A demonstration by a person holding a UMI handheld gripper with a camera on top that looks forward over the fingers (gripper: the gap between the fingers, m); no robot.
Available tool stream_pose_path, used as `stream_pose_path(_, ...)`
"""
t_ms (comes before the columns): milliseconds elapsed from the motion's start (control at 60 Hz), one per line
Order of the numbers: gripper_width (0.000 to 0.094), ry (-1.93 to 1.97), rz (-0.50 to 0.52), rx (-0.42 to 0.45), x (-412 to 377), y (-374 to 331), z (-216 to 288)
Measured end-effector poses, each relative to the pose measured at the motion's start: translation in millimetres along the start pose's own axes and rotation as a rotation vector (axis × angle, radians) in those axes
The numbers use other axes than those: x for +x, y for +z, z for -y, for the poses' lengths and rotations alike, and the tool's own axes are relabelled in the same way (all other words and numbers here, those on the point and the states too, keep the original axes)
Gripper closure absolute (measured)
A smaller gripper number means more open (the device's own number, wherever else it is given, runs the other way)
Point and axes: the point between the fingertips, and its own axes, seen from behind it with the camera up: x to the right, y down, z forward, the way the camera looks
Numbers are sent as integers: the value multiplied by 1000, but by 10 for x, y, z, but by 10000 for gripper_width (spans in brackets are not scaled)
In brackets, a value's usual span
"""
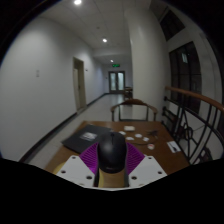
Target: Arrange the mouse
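Mouse (111, 152) gripped by gripper (110, 168), wooden table (150, 135), corridor

The tool (111, 166) points forward and slightly downward over the near edge of the counter (150, 133), with its two white fingers (78, 172) showing at either side. The purple pads (92, 156) on their inner faces press against both flanks of a dark mouse (111, 151), so the fingers are closed on it. The mouse sits gripped between them, with its rounded back towards the camera.
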Motion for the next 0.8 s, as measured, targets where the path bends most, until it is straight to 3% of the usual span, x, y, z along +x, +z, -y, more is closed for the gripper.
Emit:
stream_pose_path(83, 596, 40, 88, 4, -693, -99, -37)
stream_pose_path(183, 595, 48, 146, -119, -1267, 118, -597)
stream_pose_path(283, 595, 28, 141, -273, -1519, 306, -1361)
stream_pose_path(417, 585, -10, 108, -347, -1516, 465, -1922)
stream_pose_path(450, 561, -19, 103, -322, -1512, 442, -1866)
stream_pose_path(617, 401, -76, 177, -370, -1565, 406, -1910)
stream_pose_path(650, 284, -88, 214, -376, -1582, 323, -1895)
stream_pose_path(667, 277, -93, 229, -374, -1584, 285, -1880)
stream_pose_path(717, 87, -114, 262, -342, -1537, 168, -1791)
stream_pose_path(800, 90, -131, 277, -267, -1304, -68, -1605)
